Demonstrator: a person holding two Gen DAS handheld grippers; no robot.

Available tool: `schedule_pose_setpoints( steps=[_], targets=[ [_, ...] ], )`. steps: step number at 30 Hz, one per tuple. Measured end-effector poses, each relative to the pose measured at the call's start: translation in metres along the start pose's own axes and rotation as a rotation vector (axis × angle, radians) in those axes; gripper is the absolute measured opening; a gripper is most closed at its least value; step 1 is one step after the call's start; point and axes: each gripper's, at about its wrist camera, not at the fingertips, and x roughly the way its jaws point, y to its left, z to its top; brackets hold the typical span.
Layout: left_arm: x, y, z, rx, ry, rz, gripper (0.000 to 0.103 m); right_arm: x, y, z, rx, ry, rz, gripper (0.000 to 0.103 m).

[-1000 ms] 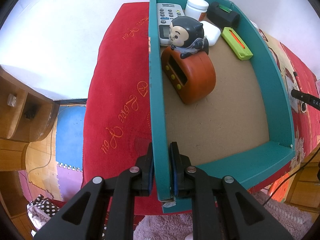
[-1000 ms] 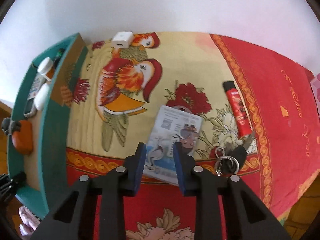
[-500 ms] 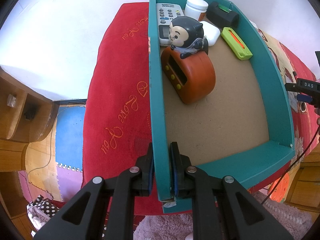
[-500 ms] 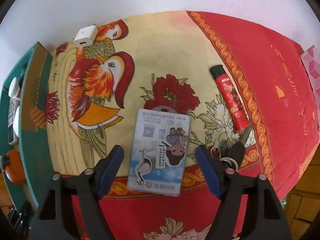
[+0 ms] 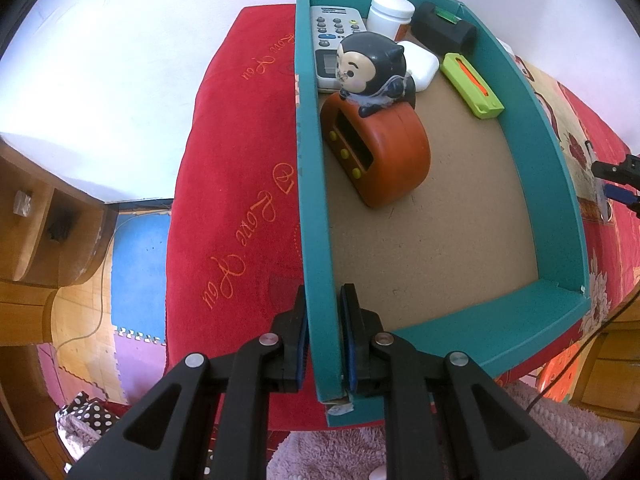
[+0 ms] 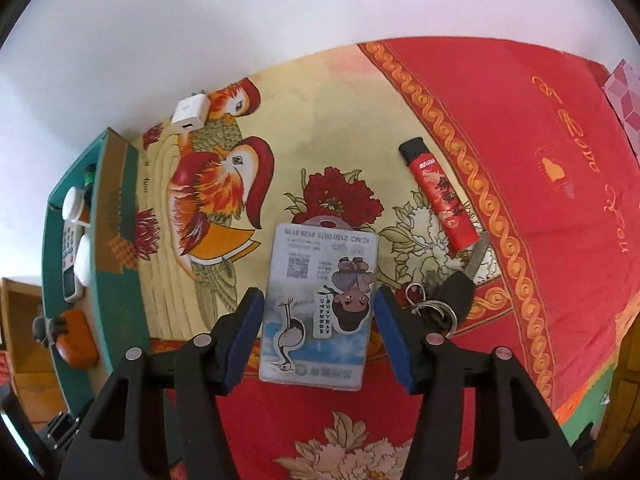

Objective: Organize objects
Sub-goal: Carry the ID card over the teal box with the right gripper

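Note:
My left gripper [image 5: 324, 336] is shut on the left wall of a teal box [image 5: 316, 216]. Inside the box are an orange clock with a black monkey figure [image 5: 376, 148], a remote [image 5: 328, 44], a white jar [image 5: 390, 14], a white case [image 5: 420, 66], a green cutter [image 5: 472, 84] and a black level [image 5: 444, 28]. My right gripper [image 6: 320, 320] is open, its jaws either side of an ID card in a clear holder [image 6: 320, 304] lying flat on the cloth. The box also shows in the right wrist view [image 6: 116, 264] at the left.
On the patterned cloth lie a red lighter [image 6: 440, 196], a key bunch [image 6: 440, 304] right of the card, and a white charger [image 6: 190, 112] at the back. A wooden cabinet [image 5: 36, 216] stands left of the bed. A white wall is behind.
My right gripper has opened wide and come down and forward, so its jaws now straddle the card. My left gripper has stayed clamped on the box wall.

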Motion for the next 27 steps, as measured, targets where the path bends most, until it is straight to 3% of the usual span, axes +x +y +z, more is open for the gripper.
schedule_pose_setpoints(
  steps=[6,14,21,27],
  targets=[
    [0.0,0.0,0.0,-0.001,0.0,0.0,0.012,-0.021,0.023,-0.015,-0.086,-0.03,0.047,0.058],
    [0.0,0.0,0.0,0.0,0.0,0.0,0.012,-0.037,0.104,-0.029,-0.278,-0.053,0.18,0.058],
    [0.0,0.0,0.0,0.0,0.0,0.0,0.012,-0.037,0.165,-0.045,-0.429,-0.023,0.266,0.058],
    [0.0,0.0,0.0,0.001,0.0,0.0,0.012,-0.018,0.197,-0.058,-0.524,0.023,0.277,0.058]
  ],
)
